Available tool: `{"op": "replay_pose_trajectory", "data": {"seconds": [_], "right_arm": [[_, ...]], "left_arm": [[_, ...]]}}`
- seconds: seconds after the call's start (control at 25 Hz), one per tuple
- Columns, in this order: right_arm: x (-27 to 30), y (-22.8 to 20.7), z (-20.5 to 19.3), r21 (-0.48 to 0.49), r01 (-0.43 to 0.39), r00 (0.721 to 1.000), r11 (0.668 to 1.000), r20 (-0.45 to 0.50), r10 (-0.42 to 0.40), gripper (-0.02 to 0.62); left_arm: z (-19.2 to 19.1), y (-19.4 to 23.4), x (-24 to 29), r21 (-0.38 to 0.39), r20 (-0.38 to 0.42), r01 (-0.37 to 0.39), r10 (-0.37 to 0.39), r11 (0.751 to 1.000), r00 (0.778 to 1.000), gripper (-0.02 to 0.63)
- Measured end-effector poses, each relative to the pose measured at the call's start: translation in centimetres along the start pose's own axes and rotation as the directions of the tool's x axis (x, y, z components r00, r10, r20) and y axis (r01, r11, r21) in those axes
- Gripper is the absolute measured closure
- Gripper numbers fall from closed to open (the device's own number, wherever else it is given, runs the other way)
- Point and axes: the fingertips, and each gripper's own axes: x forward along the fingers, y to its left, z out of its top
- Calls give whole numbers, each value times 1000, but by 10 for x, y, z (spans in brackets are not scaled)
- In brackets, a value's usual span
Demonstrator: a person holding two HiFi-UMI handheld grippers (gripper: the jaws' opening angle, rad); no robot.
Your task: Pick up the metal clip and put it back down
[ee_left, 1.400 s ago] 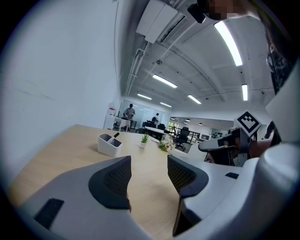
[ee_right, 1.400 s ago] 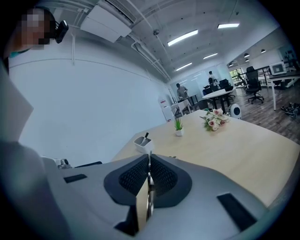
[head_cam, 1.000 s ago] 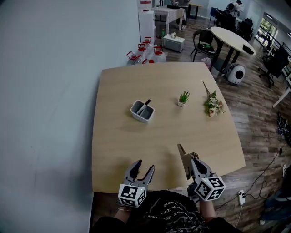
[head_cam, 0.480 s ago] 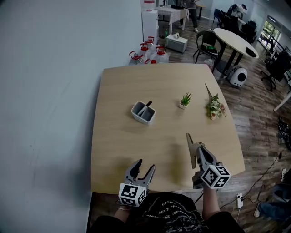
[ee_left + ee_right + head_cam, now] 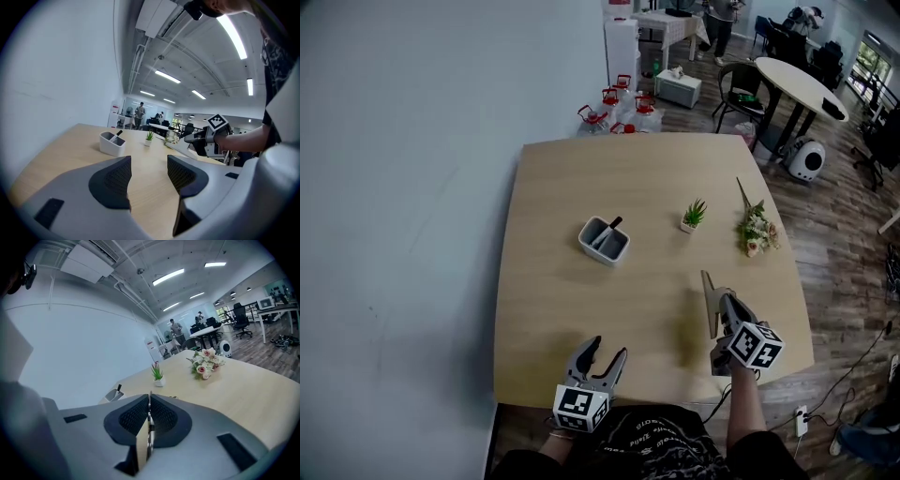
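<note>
My right gripper (image 5: 722, 306) hovers above the front right part of the wooden table (image 5: 572, 309). It is shut on the metal clip (image 5: 708, 298), a thin flat plate that sticks up and forward past the fingertips. In the right gripper view the clip (image 5: 149, 434) stands edge-on, pinched between the two ribbed pads (image 5: 133, 417). My left gripper (image 5: 606, 358) is at the table's front edge, open with nothing between its fingers (image 5: 112, 180). From the left gripper view, the right gripper (image 5: 206, 139) and the clip (image 5: 176, 146) show off to the right, clear of the tabletop.
A grey pen holder (image 5: 604, 241) with a black pen stands mid-table. A small potted plant (image 5: 694, 214) and a flower bunch (image 5: 757, 228) lie towards the right edge. Water jugs (image 5: 619, 108) sit on the floor behind the table, and a blue-grey wall (image 5: 403, 187) runs along the left.
My right gripper has carried the clip to the right and a little further out over the table. The left gripper has stayed open at the front edge.
</note>
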Motion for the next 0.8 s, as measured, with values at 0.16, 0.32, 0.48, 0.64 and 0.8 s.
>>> {"op": "replay_pose_trajectory", "data": {"seconds": [0.16, 0.32, 0.48, 0.64, 0.8], "right_arm": [[25, -21, -2, 15, 15, 999, 1000, -29, -14, 568], [48, -36, -4, 24, 23, 999, 999, -48, -22, 568], [66, -52, -5, 44, 37, 998, 998, -61, -34, 568], [79, -67, -7, 50, 42, 997, 998, -59, -39, 568], [84, -85, -13, 52, 73, 995, 996, -76, -69, 568]], "left_arm": [[-2, 6, 10, -1, -17, -17, 17, 1000, 1000, 359], [-4, 15, 16, -8, -38, -40, 40, 999, 998, 359], [-5, 17, 20, -15, -56, -57, 56, 998, 997, 359], [-7, 22, 26, -14, -69, -66, 65, 998, 995, 359], [-8, 24, 27, -13, -77, -77, 76, 997, 994, 359]]}}
